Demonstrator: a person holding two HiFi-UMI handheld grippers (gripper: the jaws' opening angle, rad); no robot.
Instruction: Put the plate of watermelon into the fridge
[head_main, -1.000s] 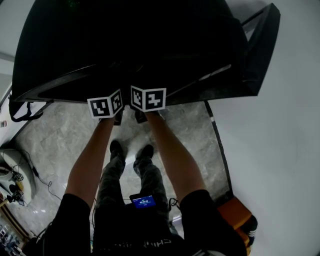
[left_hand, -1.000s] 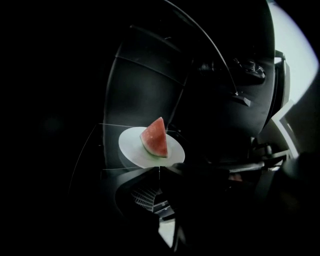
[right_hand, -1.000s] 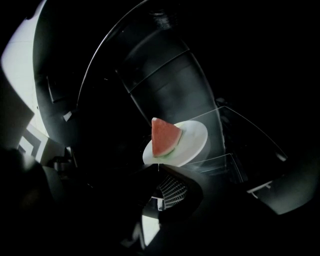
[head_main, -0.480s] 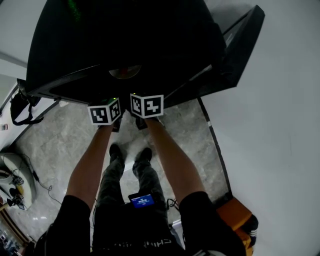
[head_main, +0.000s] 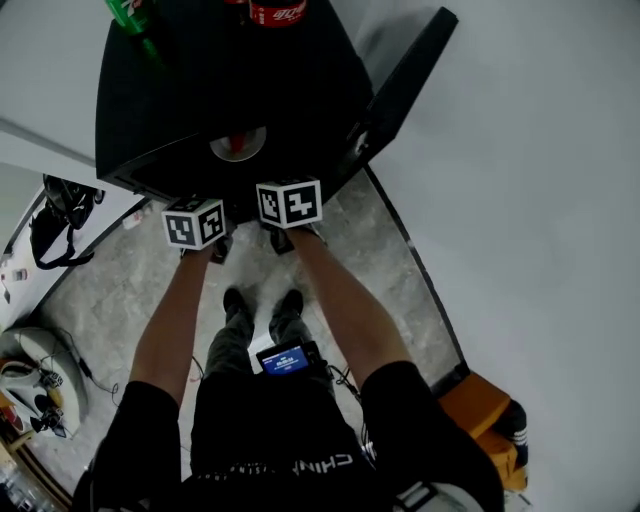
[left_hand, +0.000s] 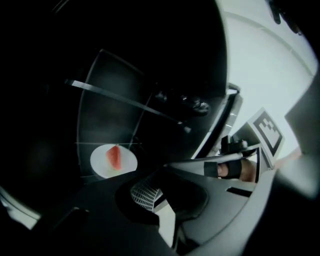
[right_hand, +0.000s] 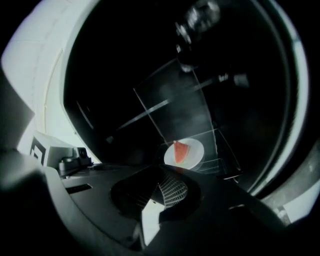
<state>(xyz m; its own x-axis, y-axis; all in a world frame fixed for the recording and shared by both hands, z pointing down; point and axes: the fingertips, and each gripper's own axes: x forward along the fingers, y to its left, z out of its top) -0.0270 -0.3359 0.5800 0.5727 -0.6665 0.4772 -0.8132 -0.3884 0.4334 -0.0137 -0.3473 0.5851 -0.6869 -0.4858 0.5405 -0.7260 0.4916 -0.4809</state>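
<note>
A white plate (head_main: 238, 146) with a red watermelon slice rests on a glass shelf inside the open black fridge (head_main: 200, 100). The left gripper view has the plate (left_hand: 102, 167) and slice (left_hand: 115, 157) ahead at the left. In the right gripper view the plate (right_hand: 194, 149) and slice (right_hand: 181, 151) lie just beyond the jaws. My left gripper (left_hand: 150, 197) and right gripper (right_hand: 167, 192) are both shut with nothing between the jaws. They hover side by side at the fridge opening, apart from the plate. Their marker cubes (head_main: 194, 222) (head_main: 289, 203) show in the head view.
The fridge door (head_main: 400, 90) stands open to the right, against a white wall (head_main: 540, 200). A green bottle (head_main: 130, 18) and a red one (head_main: 276, 10) stand on the fridge top. A black bag (head_main: 62, 200) lies at the left, an orange object (head_main: 478, 420) on the floor at the right.
The head view has pulled back and up, so the fridge looks smaller and its top shows. The plate inside has come into sight. Both grippers stay shut and close together.
</note>
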